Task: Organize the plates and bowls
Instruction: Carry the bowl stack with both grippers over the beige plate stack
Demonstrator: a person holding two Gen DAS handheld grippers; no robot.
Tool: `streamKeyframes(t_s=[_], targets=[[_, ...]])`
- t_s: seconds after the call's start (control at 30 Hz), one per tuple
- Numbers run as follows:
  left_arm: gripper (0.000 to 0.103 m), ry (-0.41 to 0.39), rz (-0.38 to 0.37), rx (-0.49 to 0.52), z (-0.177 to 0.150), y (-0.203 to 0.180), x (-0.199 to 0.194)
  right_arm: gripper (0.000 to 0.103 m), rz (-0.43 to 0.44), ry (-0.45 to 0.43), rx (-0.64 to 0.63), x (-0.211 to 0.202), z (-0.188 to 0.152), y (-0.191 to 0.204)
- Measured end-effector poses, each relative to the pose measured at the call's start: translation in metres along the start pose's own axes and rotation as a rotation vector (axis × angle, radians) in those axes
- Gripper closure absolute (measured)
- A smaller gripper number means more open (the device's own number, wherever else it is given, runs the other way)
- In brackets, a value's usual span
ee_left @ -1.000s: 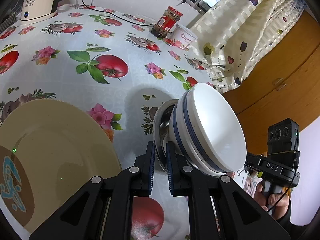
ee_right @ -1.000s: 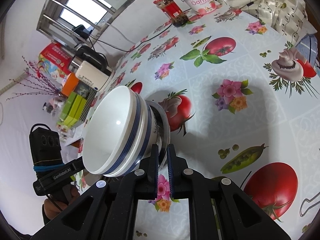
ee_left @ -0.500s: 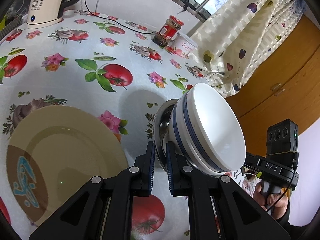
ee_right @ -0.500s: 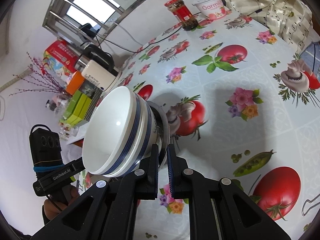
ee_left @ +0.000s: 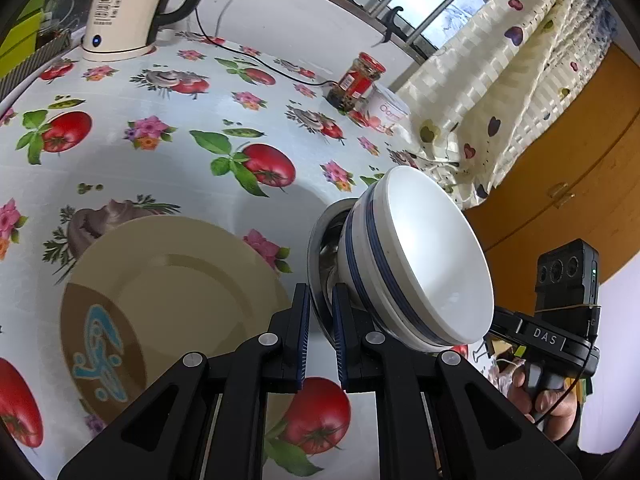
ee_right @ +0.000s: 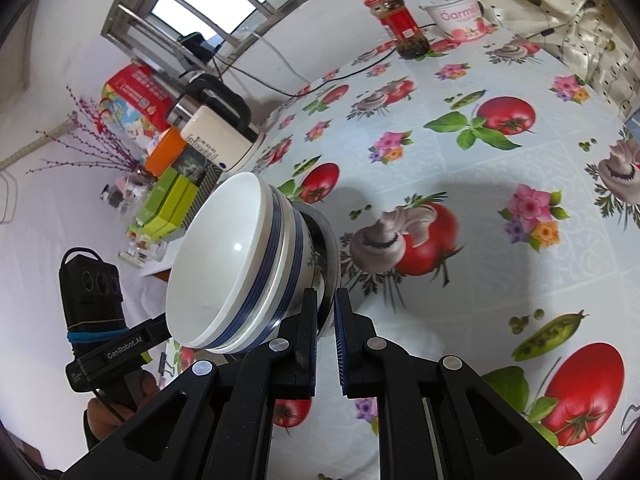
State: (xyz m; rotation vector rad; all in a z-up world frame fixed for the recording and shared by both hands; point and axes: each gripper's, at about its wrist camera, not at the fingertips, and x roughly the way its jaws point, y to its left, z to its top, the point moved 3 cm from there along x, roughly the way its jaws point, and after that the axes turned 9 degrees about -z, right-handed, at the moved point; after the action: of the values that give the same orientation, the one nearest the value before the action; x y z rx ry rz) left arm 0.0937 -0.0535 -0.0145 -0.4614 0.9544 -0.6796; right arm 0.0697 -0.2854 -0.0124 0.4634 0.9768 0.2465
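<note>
Two nested white bowls with blue stripes (ee_left: 420, 264) sit in a shallow steel bowl (ee_left: 318, 240), and the whole stack hangs above the flowered tablecloth (ee_left: 160, 168). My left gripper (ee_left: 320, 300) is shut on the steel rim at its left side. My right gripper (ee_right: 326, 300) is shut on the same rim (ee_right: 332, 248) at the opposite side, with the white bowls (ee_right: 232, 256) to its left. A beige plate with a brown and blue patch (ee_left: 172, 292) lies flat on the table, left of the stack. Each view shows the other gripper's body and the hand that holds it.
A cream kettle (ee_left: 120, 4) stands at the back left with its cable across the table. A red-lidded jar (ee_left: 356, 80) and a yoghurt tub (ee_left: 386, 106) stand at the back. A curtain (ee_left: 500, 80) drapes over the right edge. Green and orange boxes (ee_right: 172, 196) stand beside the kettle.
Both grippers have drawn back and slightly up together with the bowl stack. The table looks farther off, and more of the beige plate shows. Neither grip has changed.
</note>
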Motion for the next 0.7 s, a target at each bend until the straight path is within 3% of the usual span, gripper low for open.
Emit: streamKeyframes(t_s=[0.7], targets=[[0.092,-0.085,0.088,-0.079,-0.008,0.042,-0.052,0.093,0.066,0.063,-0.093,0.037,-0.002,0.059]])
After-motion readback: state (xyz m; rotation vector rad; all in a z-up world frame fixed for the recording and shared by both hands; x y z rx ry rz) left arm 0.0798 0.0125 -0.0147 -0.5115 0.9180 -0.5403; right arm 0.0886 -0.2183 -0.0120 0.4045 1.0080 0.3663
